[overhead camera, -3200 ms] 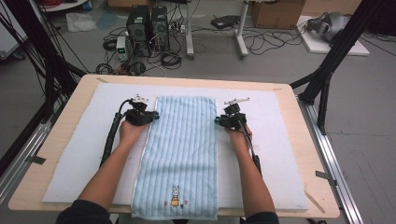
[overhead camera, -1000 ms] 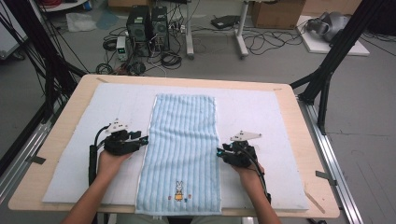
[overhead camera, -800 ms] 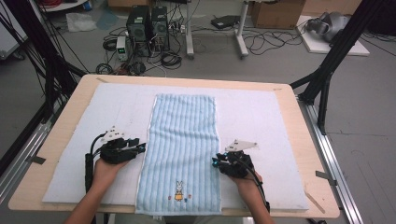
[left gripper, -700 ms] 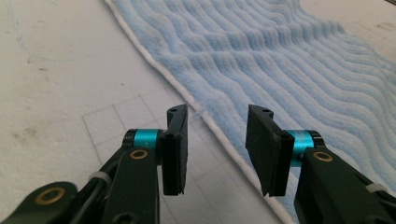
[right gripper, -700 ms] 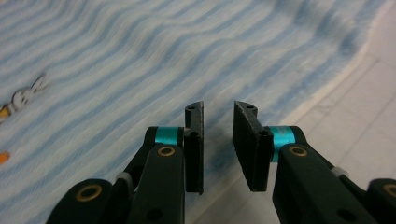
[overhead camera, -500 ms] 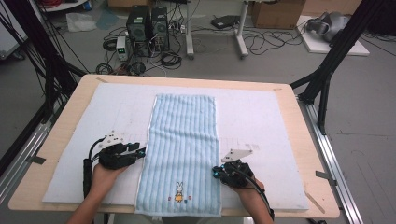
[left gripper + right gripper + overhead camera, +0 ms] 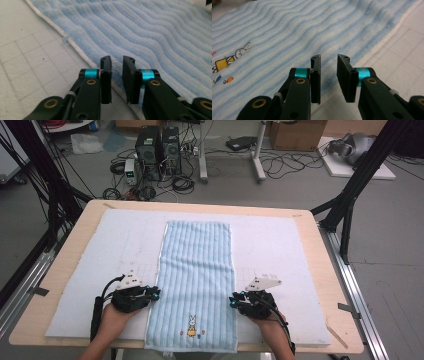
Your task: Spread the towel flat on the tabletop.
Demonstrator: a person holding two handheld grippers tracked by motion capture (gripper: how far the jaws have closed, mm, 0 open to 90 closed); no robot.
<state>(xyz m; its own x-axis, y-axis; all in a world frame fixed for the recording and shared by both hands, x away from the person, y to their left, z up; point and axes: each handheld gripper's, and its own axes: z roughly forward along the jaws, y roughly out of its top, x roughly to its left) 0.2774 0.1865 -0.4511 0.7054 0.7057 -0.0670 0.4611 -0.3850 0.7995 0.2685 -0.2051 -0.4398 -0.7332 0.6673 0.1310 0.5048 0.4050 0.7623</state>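
**Towel-edge pinch: both grips could miss**

Wooden tabletop (image 7: 320,245) with a white mat (image 7: 280,250). Near end: blue striped towel (image 7: 197,270) lies flat along the middle, rabbit print (image 7: 191,326) nearest. Left gripper (image 7: 152,294) at its left hem, right gripper (image 7: 234,301) at its right hem, both low. Left fingers (image 7: 106,75) have just been closing, right ones reopening slightly; each pair shows a narrow gap, with no cloth visibly pinched. Risk: fingers shut on only hem fuzz, or catch mat too, so one side slips and the far end drags skewed.
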